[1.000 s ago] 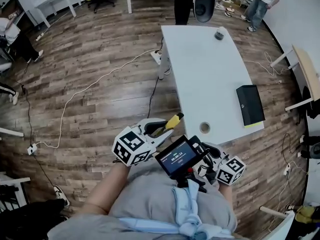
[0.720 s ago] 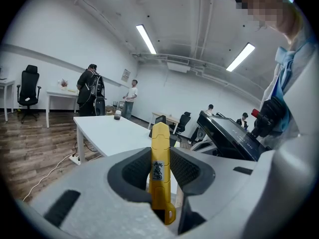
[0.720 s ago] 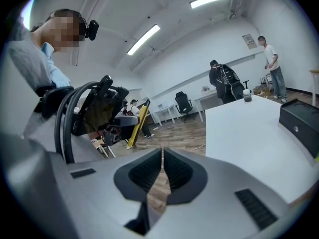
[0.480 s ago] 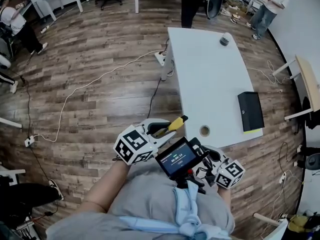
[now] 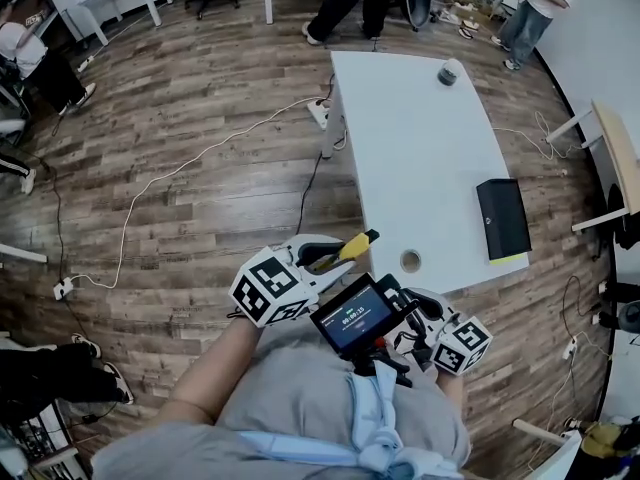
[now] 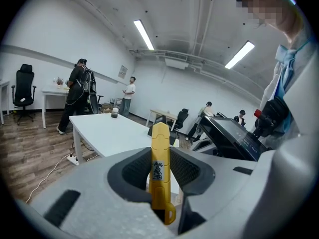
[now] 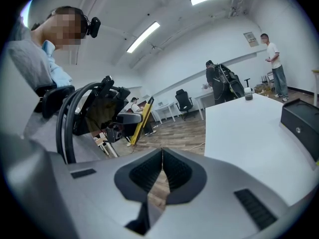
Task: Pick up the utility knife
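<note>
In the head view only the front of the knife [image 5: 352, 244] shows; the rest is hidden inside the left hand-held gripper [image 5: 332, 256]. A small screen [image 5: 355, 317] covers part of the right hand-held gripper [image 5: 408, 298]. The dark object [image 5: 449, 71] at the table's [image 5: 420, 168] far end is too small to tell. A person [image 5: 335, 3] beyond it is cut off by the top edge.

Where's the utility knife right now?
The utility knife is clamped in the left gripper, low centre-left in the head view, by the white table's near corner.
</note>
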Tool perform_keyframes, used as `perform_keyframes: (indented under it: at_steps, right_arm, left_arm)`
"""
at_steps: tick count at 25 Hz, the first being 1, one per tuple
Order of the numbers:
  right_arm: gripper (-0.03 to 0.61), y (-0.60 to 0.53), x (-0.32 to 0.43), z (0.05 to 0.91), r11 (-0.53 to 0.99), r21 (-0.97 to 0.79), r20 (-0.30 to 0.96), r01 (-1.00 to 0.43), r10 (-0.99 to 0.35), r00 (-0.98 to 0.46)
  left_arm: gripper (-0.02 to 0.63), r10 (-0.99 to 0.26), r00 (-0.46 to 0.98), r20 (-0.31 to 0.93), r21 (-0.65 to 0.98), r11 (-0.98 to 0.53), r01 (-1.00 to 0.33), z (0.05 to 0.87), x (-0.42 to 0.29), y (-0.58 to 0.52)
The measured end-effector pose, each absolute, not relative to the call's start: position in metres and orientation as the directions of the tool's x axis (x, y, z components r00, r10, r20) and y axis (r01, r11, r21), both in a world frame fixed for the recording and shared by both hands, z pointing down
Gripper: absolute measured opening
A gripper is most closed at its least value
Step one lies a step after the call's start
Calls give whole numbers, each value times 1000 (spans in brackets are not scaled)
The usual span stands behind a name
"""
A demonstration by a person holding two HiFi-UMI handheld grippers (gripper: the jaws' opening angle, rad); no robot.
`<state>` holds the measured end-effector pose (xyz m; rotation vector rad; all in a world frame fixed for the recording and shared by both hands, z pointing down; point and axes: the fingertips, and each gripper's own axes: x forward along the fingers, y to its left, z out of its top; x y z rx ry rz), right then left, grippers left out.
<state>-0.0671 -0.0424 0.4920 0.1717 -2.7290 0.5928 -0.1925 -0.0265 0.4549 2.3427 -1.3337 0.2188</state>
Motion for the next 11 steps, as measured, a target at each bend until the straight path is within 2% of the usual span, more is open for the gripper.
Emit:
perform_keyframes:
  at_steps: [11]
  right_arm:
    - [28, -46, -66, 496, 902, -373, 357, -218, -78, -931]
  left_arm:
    - [124, -761, 551, 342, 284, -475, -833, 457, -197, -34]
